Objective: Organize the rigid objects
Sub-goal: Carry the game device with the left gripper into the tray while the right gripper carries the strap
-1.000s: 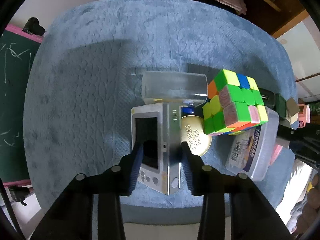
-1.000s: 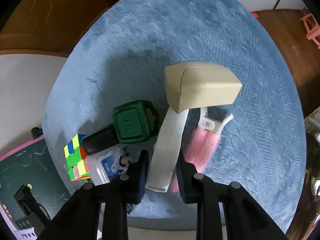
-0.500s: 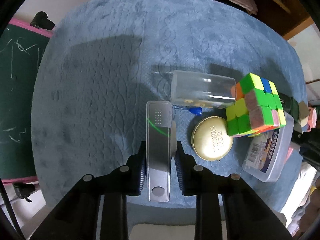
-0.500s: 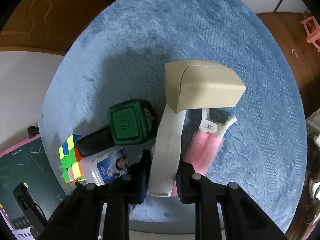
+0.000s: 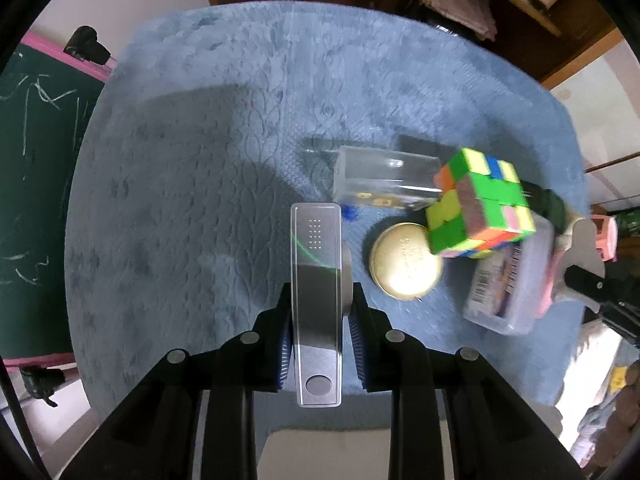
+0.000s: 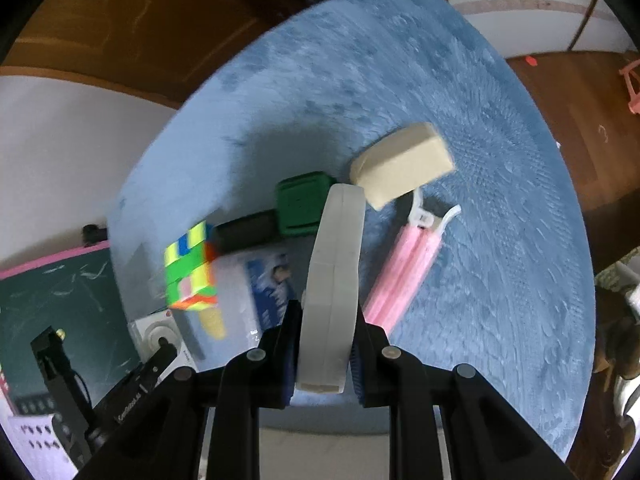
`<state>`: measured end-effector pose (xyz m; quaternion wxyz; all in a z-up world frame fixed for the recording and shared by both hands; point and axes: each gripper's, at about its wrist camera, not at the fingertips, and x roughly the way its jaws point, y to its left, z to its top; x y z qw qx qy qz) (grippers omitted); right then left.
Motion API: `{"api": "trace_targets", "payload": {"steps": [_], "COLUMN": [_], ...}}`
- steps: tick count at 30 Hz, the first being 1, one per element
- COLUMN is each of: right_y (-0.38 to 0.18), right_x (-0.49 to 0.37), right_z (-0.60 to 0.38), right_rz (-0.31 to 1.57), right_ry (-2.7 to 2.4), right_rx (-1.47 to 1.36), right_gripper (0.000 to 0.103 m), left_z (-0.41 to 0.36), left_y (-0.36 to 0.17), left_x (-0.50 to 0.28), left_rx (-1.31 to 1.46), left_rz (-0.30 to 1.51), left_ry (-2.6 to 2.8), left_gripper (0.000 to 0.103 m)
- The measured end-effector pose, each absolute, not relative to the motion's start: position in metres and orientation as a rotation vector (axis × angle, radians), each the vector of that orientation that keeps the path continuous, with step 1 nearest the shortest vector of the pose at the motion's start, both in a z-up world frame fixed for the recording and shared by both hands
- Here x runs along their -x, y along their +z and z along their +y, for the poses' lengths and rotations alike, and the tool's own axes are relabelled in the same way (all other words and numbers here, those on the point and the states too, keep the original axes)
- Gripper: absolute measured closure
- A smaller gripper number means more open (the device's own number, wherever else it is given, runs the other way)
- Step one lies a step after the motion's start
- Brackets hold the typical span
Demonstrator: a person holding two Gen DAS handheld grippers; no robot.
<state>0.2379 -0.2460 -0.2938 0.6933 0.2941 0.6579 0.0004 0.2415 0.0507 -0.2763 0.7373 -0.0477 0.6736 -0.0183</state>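
Note:
My left gripper [image 5: 320,312] is shut on a silver camera [image 5: 316,248], held edge-on above the blue cloth [image 5: 180,200]. To its right lie a gold round tin [image 5: 406,266], a clear plastic box [image 5: 384,180], a colour cube [image 5: 480,208] and a labelled plastic container [image 5: 508,284]. My right gripper [image 6: 326,324] is shut on a flat white case [image 6: 334,264], also edge-on. Beyond it sit a beige box [image 6: 402,164], a green box [image 6: 304,204], a black object [image 6: 246,230] and a pink brush [image 6: 404,272]. The colour cube [image 6: 190,268] is at the left.
The blue cloth [image 6: 500,220] covers a round-edged table and is bare on its far and right sides. A green chalkboard [image 5: 36,160] with a pink frame stands left of the table. Wooden furniture [image 5: 520,20] lies behind. The other gripper [image 5: 600,292] shows at the right edge.
My left gripper shut on the camera, turned it edge-on and lifted it left of the tin. My right gripper raised the white case off the cloth and tilted toward the pile.

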Motion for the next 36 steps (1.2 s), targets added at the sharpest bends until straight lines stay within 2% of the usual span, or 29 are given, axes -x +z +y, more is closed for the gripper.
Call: {"api": "trace_targets", "payload": {"steps": [11,21,29,36], "right_y": [-0.214,-0.144,-0.145,-0.184], "right_x": [-0.183,-0.089,-0.01,0.017], "right_z": [-0.234,-0.207,-0.177,-0.167], "right_rz": [1.357,1.234,1.217,1.254], "right_ry": [0.191,0.337,0.414,0.434], "right_rx": [-0.605,-0.339,-0.165,-0.066], "right_gripper": [0.081,0.081,0.081,0.081], "left_z": [0.044,0.018,-0.001,-0.017], "left_y": [-0.189,-0.114,-0.107,-0.147], "left_x": [-0.19,-0.121,-0.07,-0.036], "left_rx": [0.087,0.067,0.018,-0.037], "left_rz": [1.358,1.227,1.151,1.156], "left_ry": [-0.172,-0.296,-0.331,-0.341], "left_gripper": [0.076,0.076,0.076,0.076]}}
